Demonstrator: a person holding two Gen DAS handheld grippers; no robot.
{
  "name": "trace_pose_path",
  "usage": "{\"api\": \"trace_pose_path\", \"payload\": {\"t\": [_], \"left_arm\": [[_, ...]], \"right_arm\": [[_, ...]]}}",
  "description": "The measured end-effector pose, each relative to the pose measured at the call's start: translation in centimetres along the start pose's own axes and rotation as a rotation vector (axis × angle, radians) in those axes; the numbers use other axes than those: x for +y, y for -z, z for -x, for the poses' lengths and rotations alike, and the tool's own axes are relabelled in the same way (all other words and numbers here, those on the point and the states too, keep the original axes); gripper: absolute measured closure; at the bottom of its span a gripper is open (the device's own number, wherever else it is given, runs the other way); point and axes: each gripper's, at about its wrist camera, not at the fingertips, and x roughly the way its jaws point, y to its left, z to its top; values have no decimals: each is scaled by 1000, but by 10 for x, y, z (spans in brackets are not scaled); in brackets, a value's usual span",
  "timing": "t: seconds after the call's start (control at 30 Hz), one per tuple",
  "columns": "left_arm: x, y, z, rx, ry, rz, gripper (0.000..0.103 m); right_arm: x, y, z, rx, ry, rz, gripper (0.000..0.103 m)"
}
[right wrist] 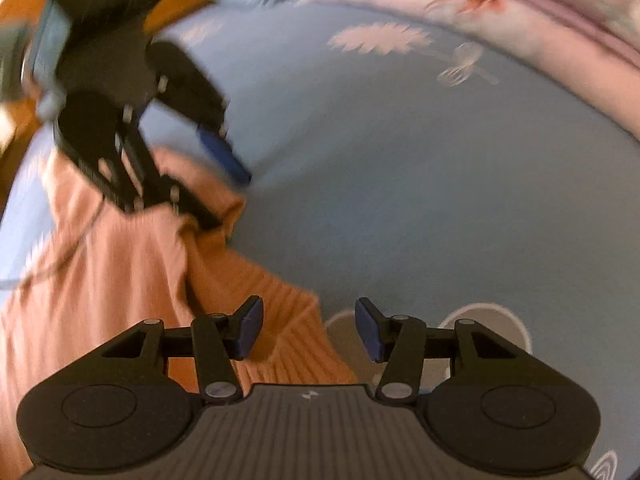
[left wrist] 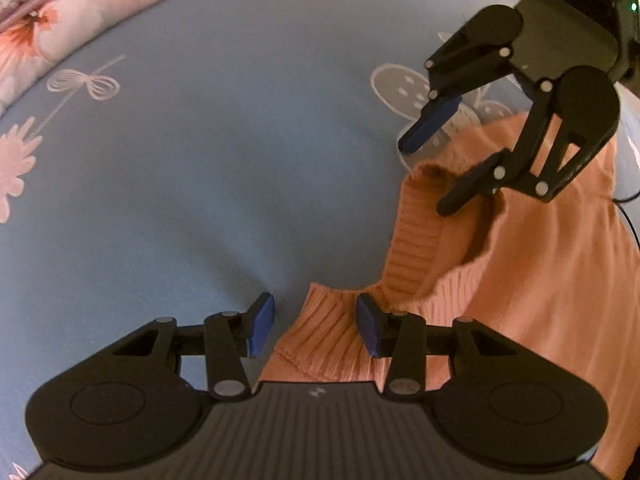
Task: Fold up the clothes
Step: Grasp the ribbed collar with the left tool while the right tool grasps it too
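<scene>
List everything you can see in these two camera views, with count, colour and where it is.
Knit garment: one, orange, ribbed edge, lying on the sheet.
Bed sheet: one, blue with pale flower and bow prints, under everything.
Quilt: one, pink floral, bunched along the far edge.
Cable: one, thin, black, beside the garment.
Left tongs: one pair, black with blue pads, garment's ribbed edge between them.
Right tongs: one pair, same colours, parted over the garment's edge.

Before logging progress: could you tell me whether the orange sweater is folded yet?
Not neatly: the orange sweater lies rumpled on the blue sheet, its ribbed edge bunched.
</scene>
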Motion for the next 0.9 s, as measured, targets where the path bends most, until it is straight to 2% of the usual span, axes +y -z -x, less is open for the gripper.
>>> {"api": "trace_pose_path", "payload": {"t": [0.1, 0.13, 0.17, 0.2, 0.23, 0.27, 0.3, 0.37, 0.43, 0.5, 0.6, 0.67, 0.73, 0.83, 0.9], "left_arm": [[-3, 1, -2, 17, 6, -13, 59], [-4, 1, -2, 22, 6, -14, 60], [-6, 1, -2, 26, 7, -18, 62], [-9, 2, -2, 29, 10, -25, 67], [-13, 2, -1, 28, 11, -29, 79], [-16, 4, -1, 24, -1, -26, 89], [-19, 6, 1, 15, -25, -19, 95], [-26, 10, 6, -15, -90, 0, 98], [-28, 14, 14, -69, -168, 42, 98], [-24, 19, 19, -113, -195, 103, 98], [-24, 27, 7, -107, -229, 128, 96], [-28, 30, 0, -104, -255, 126, 96], [-29, 29, 2, -123, -269, 146, 96], [-30, 26, 14, -193, -290, 155, 97], [-25, 27, 10, -185, -292, 178, 96]], "right_arm": [[11, -1, -2, 24, 1, 68, 48], [15, -2, -2, 36, -6, 80, 59], [19, -3, -3, 44, -12, 95, 74], [23, -4, -2, 46, -3, 111, 81], [28, -5, -2, 48, 24, 128, 89], [32, -5, -1, 50, 58, 143, 92], [35, -6, 0, 46, 97, 146, 92], [39, -7, 5, 19, 181, 118, 93], [40, -7, 11, -20, 257, 73, 93], [38, -4, 17, -51, 302, 13, 93], [35, 1, 3, -12, 319, -67, 93], [35, 0, -1, -18, 323, -86, 92], [35, -3, 2, -28, 319, -122, 92], [36, -3, 9, -72, 333, -163, 93], [38, -2, 5, -67, 352, -173, 92]]}}
